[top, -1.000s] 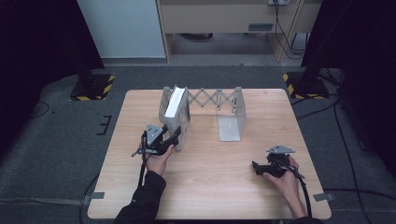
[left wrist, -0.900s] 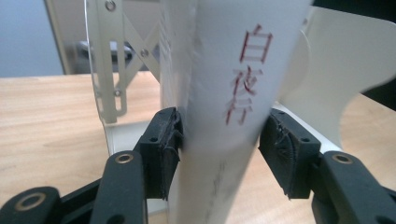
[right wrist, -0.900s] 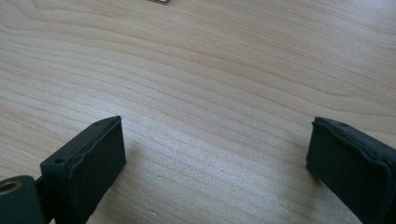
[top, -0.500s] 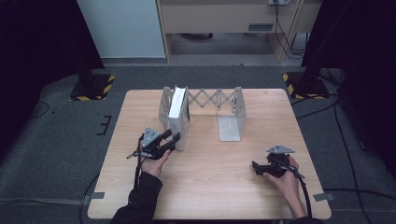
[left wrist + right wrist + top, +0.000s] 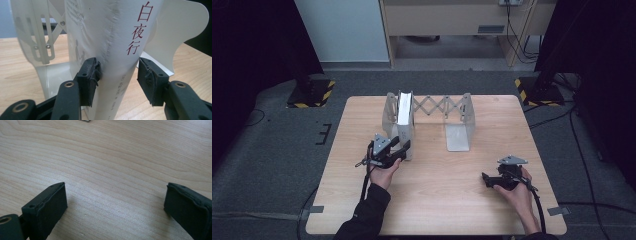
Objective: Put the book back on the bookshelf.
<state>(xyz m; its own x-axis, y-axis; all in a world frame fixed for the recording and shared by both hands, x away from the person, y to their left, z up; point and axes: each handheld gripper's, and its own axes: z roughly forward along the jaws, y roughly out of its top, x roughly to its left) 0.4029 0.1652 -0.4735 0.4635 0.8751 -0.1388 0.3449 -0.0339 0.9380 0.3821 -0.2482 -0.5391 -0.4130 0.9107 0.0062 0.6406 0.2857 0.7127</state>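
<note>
Slightly nearer than before, the left gripper (image 5: 117,75) had just reopened its jaws, the white book's (image 5: 117,50) spine between them, one pad barely apart; its lower spine text was cut off. It stood at 11 o'clock in the metal book rack (image 5: 464,107) on the surface (image 5: 437,200). Right gripper (image 5: 115,202) jaws gaped wide.

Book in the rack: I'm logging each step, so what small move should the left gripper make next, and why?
Probably draw the left gripper straight back. Its jaws have just been opening; one pad already stands off the spine of the book, which stands upright in the rack, so it looks released.
</note>
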